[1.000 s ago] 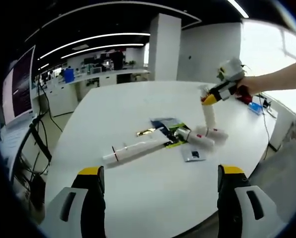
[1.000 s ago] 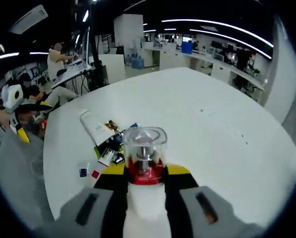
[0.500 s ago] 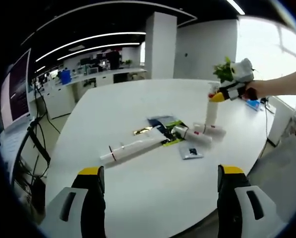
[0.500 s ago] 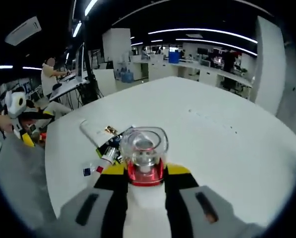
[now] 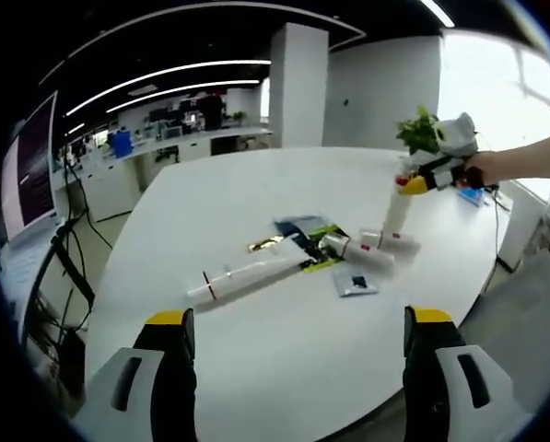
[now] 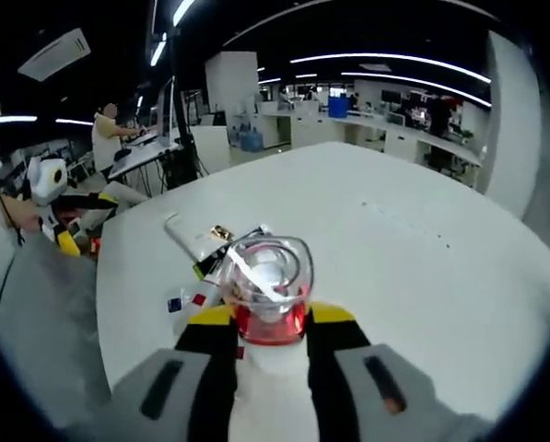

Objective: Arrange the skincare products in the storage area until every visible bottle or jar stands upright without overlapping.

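Our right gripper (image 6: 271,354) is clamped on the pump bottle (image 5: 395,210), whose base rests on the white table (image 5: 256,368) just beside two lying bottles (image 5: 371,250). Letting go while it leans could topple it onto them. The left gripper view shows that lean; our left gripper (image 5: 298,368) hangs wide open, holding nothing.

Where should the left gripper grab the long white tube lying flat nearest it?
Grip the long white tube mid-body, coming down from above with the jaws across its narrow width. It lies flat on the table, clear of the clutter at that end; the left gripper is open.
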Tool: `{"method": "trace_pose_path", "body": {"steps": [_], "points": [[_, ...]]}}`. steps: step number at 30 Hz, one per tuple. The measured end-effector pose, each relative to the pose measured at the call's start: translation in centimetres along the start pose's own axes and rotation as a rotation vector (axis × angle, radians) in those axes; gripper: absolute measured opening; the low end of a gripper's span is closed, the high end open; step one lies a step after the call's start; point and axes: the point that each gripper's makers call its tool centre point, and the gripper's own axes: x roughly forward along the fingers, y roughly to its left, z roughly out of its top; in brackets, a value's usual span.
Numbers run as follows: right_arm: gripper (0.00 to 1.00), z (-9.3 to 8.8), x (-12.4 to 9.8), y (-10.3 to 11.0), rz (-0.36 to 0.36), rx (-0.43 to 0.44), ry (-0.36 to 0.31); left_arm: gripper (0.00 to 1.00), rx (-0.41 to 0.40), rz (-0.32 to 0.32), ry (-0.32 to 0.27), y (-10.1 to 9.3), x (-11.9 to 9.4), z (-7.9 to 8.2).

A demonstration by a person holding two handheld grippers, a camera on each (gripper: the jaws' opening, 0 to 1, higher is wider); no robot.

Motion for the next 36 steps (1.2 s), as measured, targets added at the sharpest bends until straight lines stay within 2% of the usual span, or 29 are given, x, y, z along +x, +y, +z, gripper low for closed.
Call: {"method": "trace_pose_path", "body": {"steps": [4,11,14,20,25,27,30,32,36], "points": [[0.28,0.0,-0.1,0.1,0.011,-0.011,0.003,0.92,-0.001,0.001,-0.003,0.0,0.0,0.0],[0.28,-0.6,-0.5,0.6,0.078,-0.082,0.063,0.92,0.002,-0.002,-0.006,-0.1,0.0,0.1],[0.28,-0.7,-0.6,0.6,0.095,-0.083,0.076,0.93,0.004,-0.003,-0.009,-0.1,0.0,0.2],[0.28,-0.6,-0.4,0.7,0.096,-0.099,0.092,0.92,0.009,-0.006,-0.006,0.0,0.1,0.0],[0.3,-0.8,-0.4,0.4,0.049,-0.001,0.073,0.92,0.015,-0.008,-0.002,-0.1,0.1,0.0],[0.35,-0.9,-0.4,0.3,0.023,0.038,0.054,0.92,0.017,-0.008,-0.001,-0.1,0.1,0.0],[0.41,-0.8,-0.8,0.2,-0.042,0.133,0.006,0.92,0.019,-0.008,0.001,-0.2,0.1,0.0],[0.42,-1.1,-0.9,-0.5,-0.107,0.169,-0.02,0.92,0.022,-0.01,0.002,-0.2,0.1,-0.1],[0.41,-2.0,-1.2,-0.7,-0.199,0.23,-0.028,0.92,0.028,-0.014,0.006,-0.3,0.2,-0.1]]}}
